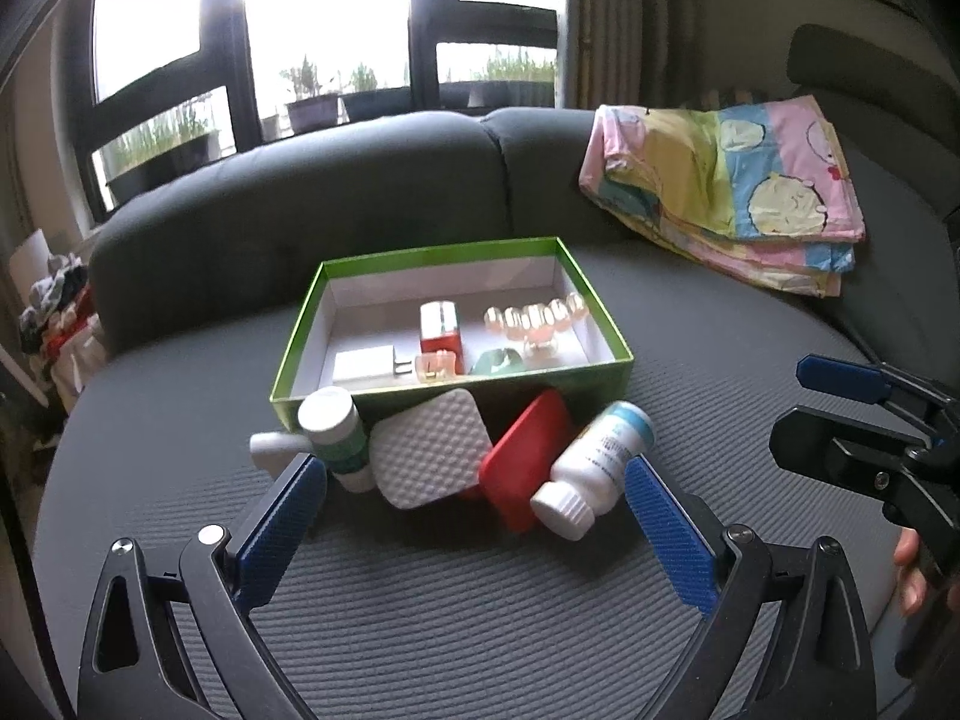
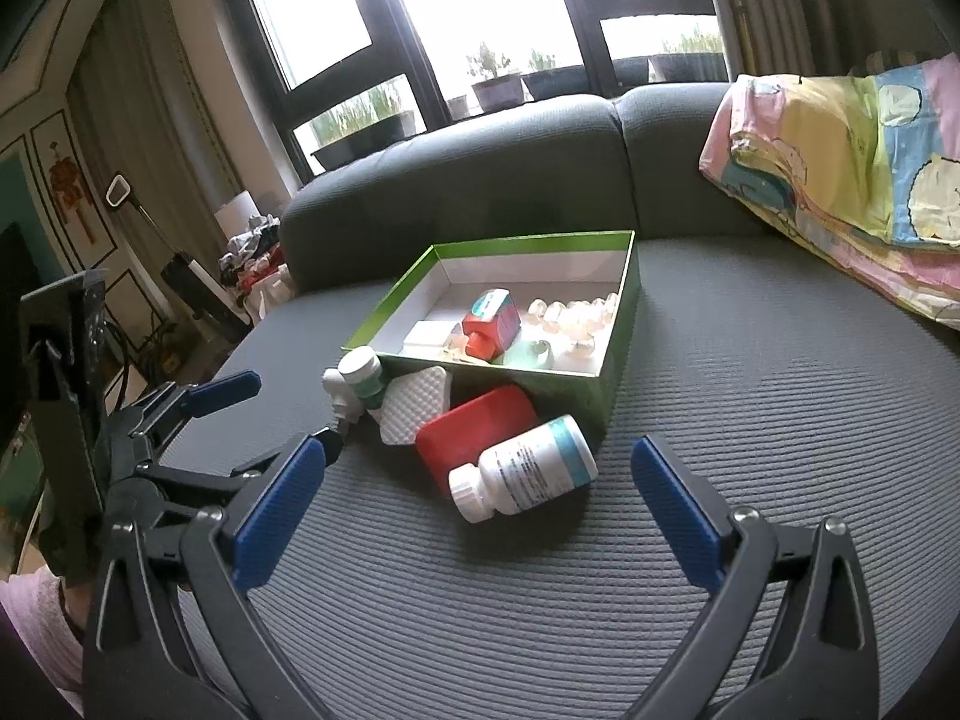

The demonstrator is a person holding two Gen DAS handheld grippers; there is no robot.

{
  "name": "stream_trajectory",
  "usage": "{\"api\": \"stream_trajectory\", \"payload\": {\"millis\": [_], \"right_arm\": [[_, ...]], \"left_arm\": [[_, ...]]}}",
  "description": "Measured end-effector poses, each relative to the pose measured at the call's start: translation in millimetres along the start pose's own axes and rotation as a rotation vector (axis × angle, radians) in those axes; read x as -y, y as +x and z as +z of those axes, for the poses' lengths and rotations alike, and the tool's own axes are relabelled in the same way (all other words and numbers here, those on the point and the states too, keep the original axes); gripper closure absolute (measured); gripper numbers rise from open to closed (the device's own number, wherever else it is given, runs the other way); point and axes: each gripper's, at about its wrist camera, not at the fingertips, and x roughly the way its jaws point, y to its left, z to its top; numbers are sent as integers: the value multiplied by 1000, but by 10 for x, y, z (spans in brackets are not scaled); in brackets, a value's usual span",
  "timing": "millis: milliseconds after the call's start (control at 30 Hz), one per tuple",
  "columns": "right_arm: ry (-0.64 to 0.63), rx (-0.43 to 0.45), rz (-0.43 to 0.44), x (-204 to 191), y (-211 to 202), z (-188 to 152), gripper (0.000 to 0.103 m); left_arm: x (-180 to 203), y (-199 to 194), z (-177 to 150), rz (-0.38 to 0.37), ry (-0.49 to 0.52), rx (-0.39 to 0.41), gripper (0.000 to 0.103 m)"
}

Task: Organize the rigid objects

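Note:
A green box [image 1: 600, 373] [image 2: 618, 360] stands open on the grey sofa seat. It holds a red bottle [image 1: 441, 327], a white charger [image 1: 363, 365] and a peach denture model [image 1: 534, 324]. In front of it lie a white bottle with a blue band [image 1: 600, 450] [image 2: 528, 465], a red case [image 1: 525, 456] [image 2: 474, 432], a white sponge pad [image 1: 426, 450] [image 2: 414, 408], a green-labelled bottle [image 1: 336, 426] [image 2: 366, 378] and a small white bottle [image 1: 270, 447]. My left gripper [image 1: 474, 480] is open just before this pile. My right gripper [image 2: 480, 468] is open, near the blue-banded bottle.
A folded pink, yellow and blue blanket [image 1: 738, 186] [image 2: 852, 168] lies at the back right of the sofa. The dark backrest [image 1: 300, 204] rises behind the box. Clothes [image 1: 54, 312] are piled at the left, beyond the seat edge.

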Motion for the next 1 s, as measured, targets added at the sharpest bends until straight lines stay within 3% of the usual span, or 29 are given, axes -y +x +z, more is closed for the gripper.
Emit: {"api": "stream_trajectory", "payload": {"millis": [367, 633, 800, 1000], "right_arm": [[-33, -128, -71, 196, 385, -264, 1], [-88, -208, -108, 360, 730, -476, 2], [-81, -232, -68, 458, 898, -463, 3], [-141, -269, -14, 439, 1156, -432, 8]], "left_arm": [[-268, 446, -292, -76, -145, -158, 3], [-343, 664, -524, -269, -302, -226, 3], [-342, 842, -520, -358, -422, -258, 3], [-244, 985, -455, -411, -467, -278, 3]]}}
